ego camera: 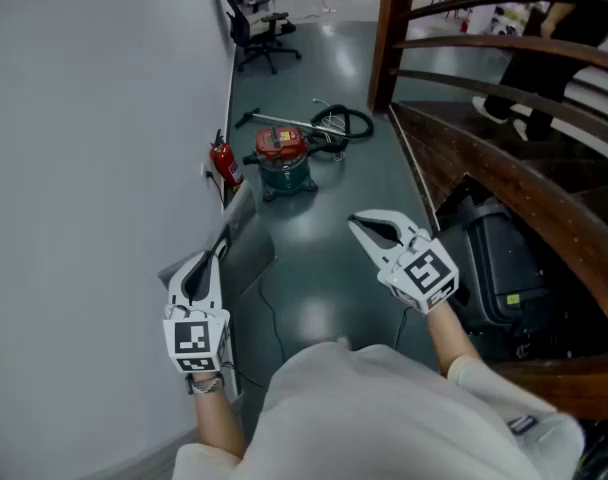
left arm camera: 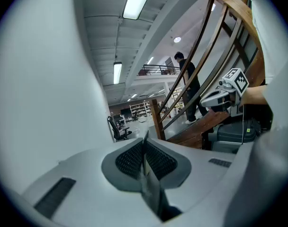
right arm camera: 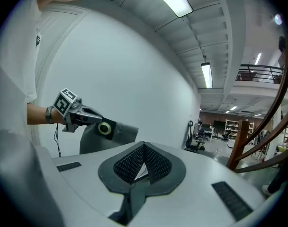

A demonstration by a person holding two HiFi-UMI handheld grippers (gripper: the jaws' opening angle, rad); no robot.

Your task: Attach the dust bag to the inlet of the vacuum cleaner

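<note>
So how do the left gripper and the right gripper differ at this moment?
The left gripper is shut on an edge of the grey dust bag; the right gripper is shut on nothing. The left gripper is held close to the white wall, the right gripper out toward the wooden staircase. Both have their jaws closed and point roughly toward the vacuum cleaner on the floor ahead.

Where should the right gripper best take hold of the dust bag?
Probably its black collar, on the edge away from the left gripper, coming from the right: it looks flat and stiff, while the grey dust bag hangs limp.
</note>
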